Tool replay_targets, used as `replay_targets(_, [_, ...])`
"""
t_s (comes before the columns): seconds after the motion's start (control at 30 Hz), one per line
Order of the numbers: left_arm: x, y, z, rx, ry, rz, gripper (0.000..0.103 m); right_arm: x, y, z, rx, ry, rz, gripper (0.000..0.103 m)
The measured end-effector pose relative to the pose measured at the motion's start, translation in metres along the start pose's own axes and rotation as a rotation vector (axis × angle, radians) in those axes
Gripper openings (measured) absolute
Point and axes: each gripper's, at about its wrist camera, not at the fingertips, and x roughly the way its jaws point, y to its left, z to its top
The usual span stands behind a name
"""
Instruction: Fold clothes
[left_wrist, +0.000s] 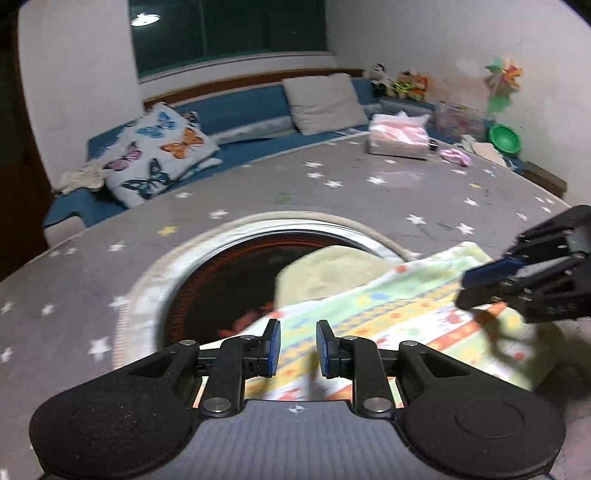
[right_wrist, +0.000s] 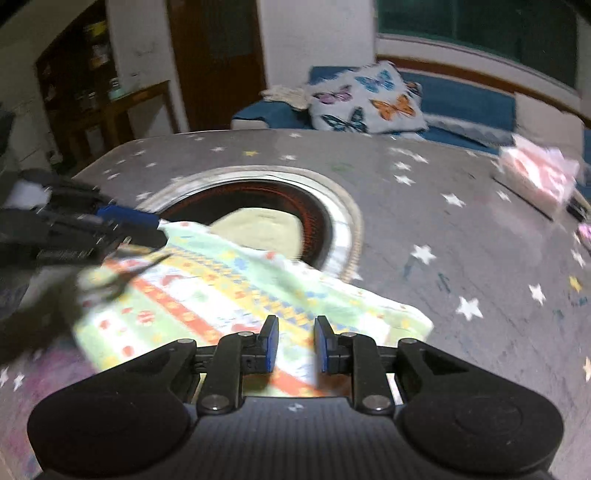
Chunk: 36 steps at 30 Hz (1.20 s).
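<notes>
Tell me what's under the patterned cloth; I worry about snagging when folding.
The patterned cloth lies partly over a pale yellow piece, the round dark recess and the grey starred table cover. Anything beneath its middle is covered.

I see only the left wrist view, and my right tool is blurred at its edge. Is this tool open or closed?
Observer: Open. The right wrist view shows the right tool with a clear gap between its fingers, the patterned cloth visible through it.
Operator: Which part of the cloth is under it?
Observer: Its near edge, right of the middle, lying flat on the star-print table.
Operator: What stands beyond the table's left side?
Observer: A brown door and a dark wooden shelf.
</notes>
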Motion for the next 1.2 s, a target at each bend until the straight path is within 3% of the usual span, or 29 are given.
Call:
replay_targets(0.03, [0.005,-0.002,0.0,0.001,0.009,-0.008,0.024,0.003,-0.005,0.0,0.017,0.006,-0.014,0.018])
replay_targets(0.1, [0.016,-0.006,0.001,0.004,0.027,-0.021,0.024,0.004,-0.014,-0.002,0.038,0.008,-0.029,0.008])
replay_targets(0.43, [0.036,-0.002,0.001,-0.013,0.043,-0.013,0.024,0.002,0.005,0.02,-0.014,-0.037,0.024,0.009])
replay_targets(0.6, [0.038,-0.001,0.001,-0.024,0.04,-0.015,0.024,0.035,0.016,0.03,-0.041,0.017,0.035,0.01])
replay_targets(0.8, [0.017,0.002,-0.007,-0.027,0.009,-0.007,0.028,0.034,0.015,0.033,-0.035,0.01,0.012,0.017])
replay_targets(1.2, [-0.028,-0.015,-0.047,0.021,-0.027,-0.002,0.028,0.013,0.088,0.009,-0.24,0.016,0.15,0.02])
